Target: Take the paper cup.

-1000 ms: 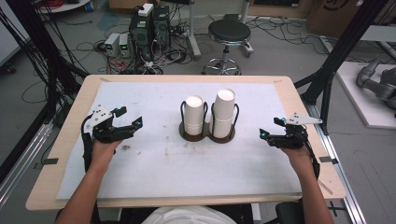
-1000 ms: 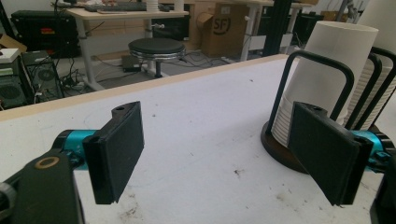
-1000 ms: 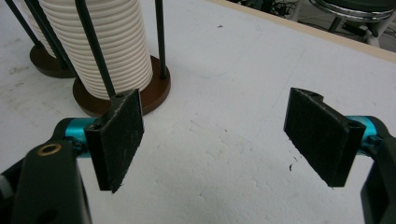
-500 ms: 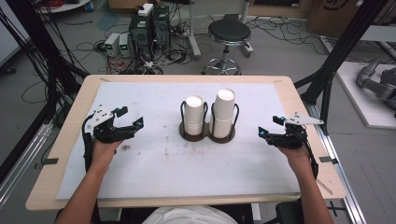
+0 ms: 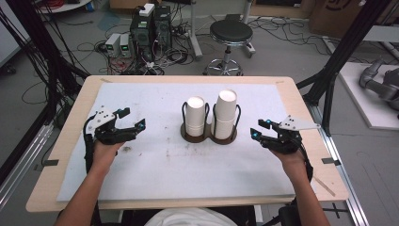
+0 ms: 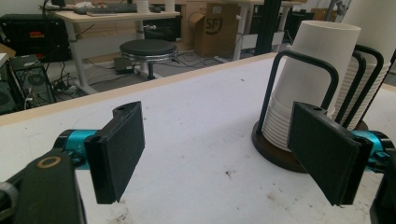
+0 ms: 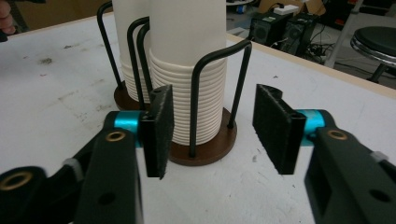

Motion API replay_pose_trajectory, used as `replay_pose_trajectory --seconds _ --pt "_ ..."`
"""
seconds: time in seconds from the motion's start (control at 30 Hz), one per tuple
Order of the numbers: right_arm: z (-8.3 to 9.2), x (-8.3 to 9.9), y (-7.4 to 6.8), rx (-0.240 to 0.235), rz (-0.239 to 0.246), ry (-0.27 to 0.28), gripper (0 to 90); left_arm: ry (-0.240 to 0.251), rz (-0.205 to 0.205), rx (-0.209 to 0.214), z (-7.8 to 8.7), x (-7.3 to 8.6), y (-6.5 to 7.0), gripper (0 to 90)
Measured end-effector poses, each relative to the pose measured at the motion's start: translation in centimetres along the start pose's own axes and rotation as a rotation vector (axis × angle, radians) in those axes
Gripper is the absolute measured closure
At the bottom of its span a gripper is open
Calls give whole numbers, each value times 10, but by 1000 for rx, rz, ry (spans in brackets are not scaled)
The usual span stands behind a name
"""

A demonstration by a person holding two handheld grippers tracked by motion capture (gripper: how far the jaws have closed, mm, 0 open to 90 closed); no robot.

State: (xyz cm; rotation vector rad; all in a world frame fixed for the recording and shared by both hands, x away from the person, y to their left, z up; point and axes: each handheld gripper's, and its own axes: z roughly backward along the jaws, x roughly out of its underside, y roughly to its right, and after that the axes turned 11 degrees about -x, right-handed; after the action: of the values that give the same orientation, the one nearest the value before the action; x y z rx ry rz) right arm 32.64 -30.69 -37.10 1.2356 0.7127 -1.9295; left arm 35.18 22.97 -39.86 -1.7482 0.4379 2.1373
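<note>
I am working in a robotics lab. Behind the white-covered table (image 5: pixel 141 174), top centre of the high view, desktop computer towers (image 5: pixel 150 23) stand on a bare floor amid loose cables (image 5: pixel 282 28) and a round stool (image 5: pixel 230 35). Black frame struts (image 5: pixel 343 52) cross the upper right, where a grey robot arm (image 5: pixel 381 87) lies at the edge. Cardboard boxes (image 6: pixel 217 28) sit top centre of the left gripper view.

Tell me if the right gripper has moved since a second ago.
Yes. The right gripper has crept toward the cup holder, and its jaws have just been closing with nothing between them.
</note>
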Motion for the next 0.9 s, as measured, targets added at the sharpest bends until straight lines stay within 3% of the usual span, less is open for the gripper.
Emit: replay_pose_trajectory --seconds 0.17,0.27,0.4,0.63,0.9 --pt "2 -1 -5 -25 6 24 656 -8 -1 13 -4 0 2 194" --pt "2 -3 -12 -32 28 37 801 -8 -4 16 -5 0 2 195" --pt "-3 -7 -22 -21 23 48 897 -12 -2 17 -5 0 3 195" --pt "-18 -16 -33 -62 43 37 900 -14 1 20 -6 0 2 195" --pt "-51 -25 -42 -113 99 -12 900 -4 15 26 -9 -1 1 203"
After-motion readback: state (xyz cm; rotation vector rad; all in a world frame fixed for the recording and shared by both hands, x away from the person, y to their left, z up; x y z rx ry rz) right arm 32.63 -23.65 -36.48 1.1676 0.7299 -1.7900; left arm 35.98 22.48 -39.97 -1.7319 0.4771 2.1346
